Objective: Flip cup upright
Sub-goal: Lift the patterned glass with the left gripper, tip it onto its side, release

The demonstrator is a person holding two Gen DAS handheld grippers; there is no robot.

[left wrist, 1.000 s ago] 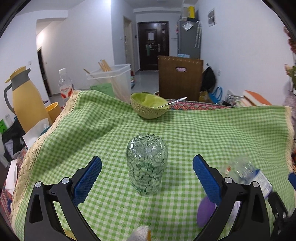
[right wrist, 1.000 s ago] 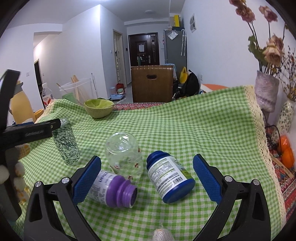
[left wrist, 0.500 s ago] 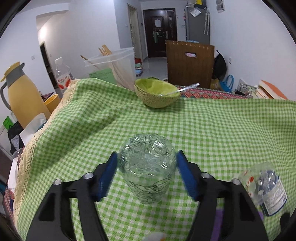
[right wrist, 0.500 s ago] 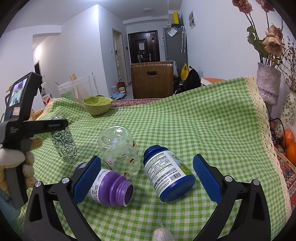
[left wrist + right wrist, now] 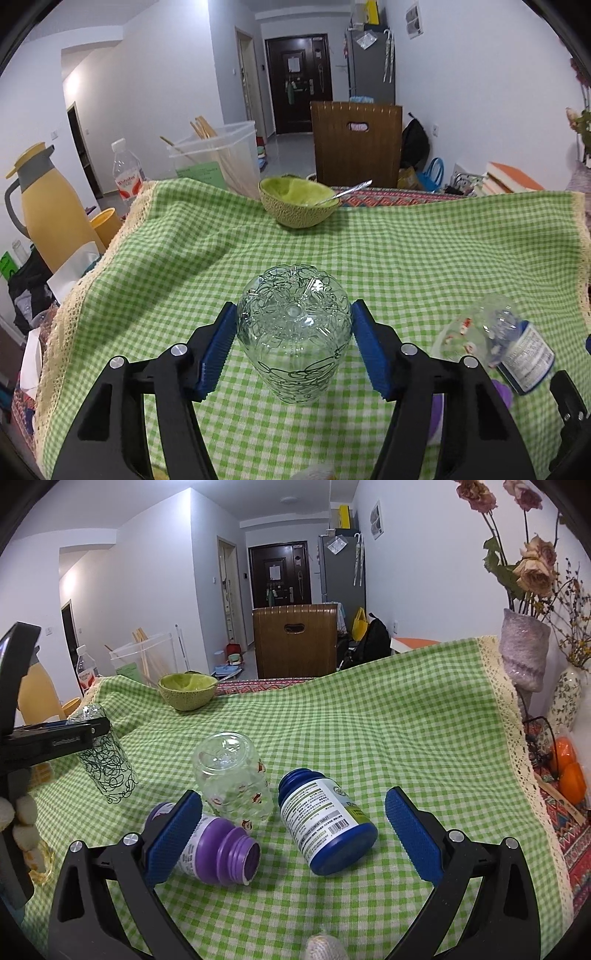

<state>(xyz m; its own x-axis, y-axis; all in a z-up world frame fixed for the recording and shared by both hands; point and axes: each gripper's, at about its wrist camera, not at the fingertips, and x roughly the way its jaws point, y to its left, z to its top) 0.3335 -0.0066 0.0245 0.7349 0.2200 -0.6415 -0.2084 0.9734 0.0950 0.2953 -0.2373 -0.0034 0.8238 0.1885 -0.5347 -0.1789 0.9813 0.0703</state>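
Observation:
A clear glass cup with green scribble pattern [image 5: 293, 332] stands upside down on the green checked tablecloth [image 5: 406, 258]. My left gripper [image 5: 293, 347] is shut on it, a blue pad pressing each side near its upper part. The cup also shows in the right wrist view [image 5: 107, 764], tilted slightly, its mouth near or just off the cloth. My right gripper [image 5: 293, 834] is open and empty, low over the cloth. A second clear cup with small red prints [image 5: 232, 779] stands upside down just ahead of it.
A purple bottle [image 5: 218, 849] and a blue pill bottle [image 5: 325, 823] lie on their sides between my right fingers. A melon-half bowl with a spoon [image 5: 299, 203] sits at the back. A yellow jug [image 5: 48, 218] stands off the left edge. Flower vases [image 5: 524, 646] stand right.
My left gripper moved in around the scribble cup and closed on it. The cup now sits tilted in the grip. My right gripper stayed open, shifting only slightly.

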